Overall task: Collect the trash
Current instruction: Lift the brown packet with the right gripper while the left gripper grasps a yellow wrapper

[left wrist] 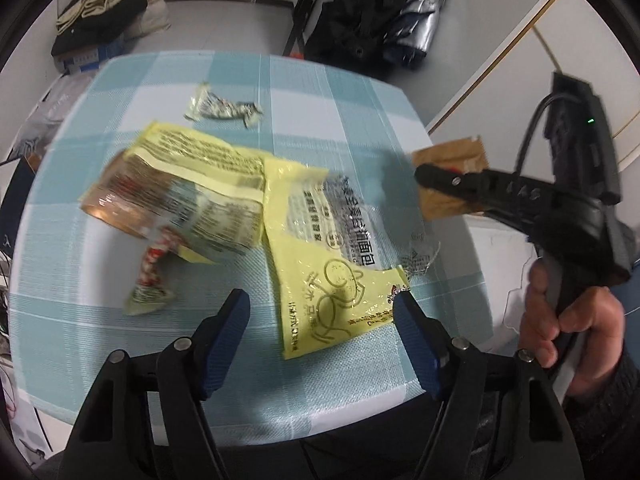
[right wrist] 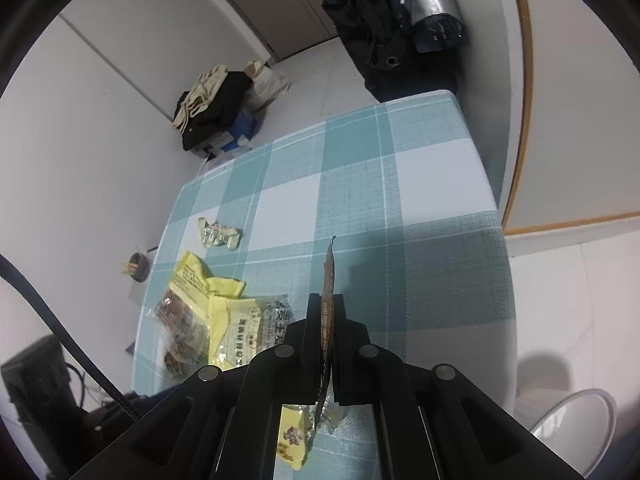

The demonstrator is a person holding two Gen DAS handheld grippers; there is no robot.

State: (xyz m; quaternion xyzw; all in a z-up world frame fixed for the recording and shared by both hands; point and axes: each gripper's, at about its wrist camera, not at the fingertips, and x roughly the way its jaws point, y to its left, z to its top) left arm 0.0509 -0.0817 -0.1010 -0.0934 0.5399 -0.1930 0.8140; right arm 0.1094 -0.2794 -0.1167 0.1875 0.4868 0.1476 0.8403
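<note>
My right gripper [right wrist: 327, 304] is shut on a flat brown wrapper [right wrist: 329, 280] and holds it above the checked table's right side; it also shows in the left wrist view [left wrist: 450, 184], gripper [left wrist: 424, 174]. My left gripper [left wrist: 320, 312] is open and empty, low over the table's near edge. Just beyond it lies a yellow bread bag [left wrist: 320, 248]. A second yellow bag with brown contents [left wrist: 176, 196], a red-and-white candy wrapper [left wrist: 150, 276] and a crumpled silver wrapper [left wrist: 220, 108] lie further left and back.
The table has a teal-and-white checked cloth [right wrist: 380, 200]. A white bin [right wrist: 572, 432] stands on the floor to the table's right. Clothes on boxes [right wrist: 216, 108] and dark bags [right wrist: 400, 20] sit on the floor beyond the table.
</note>
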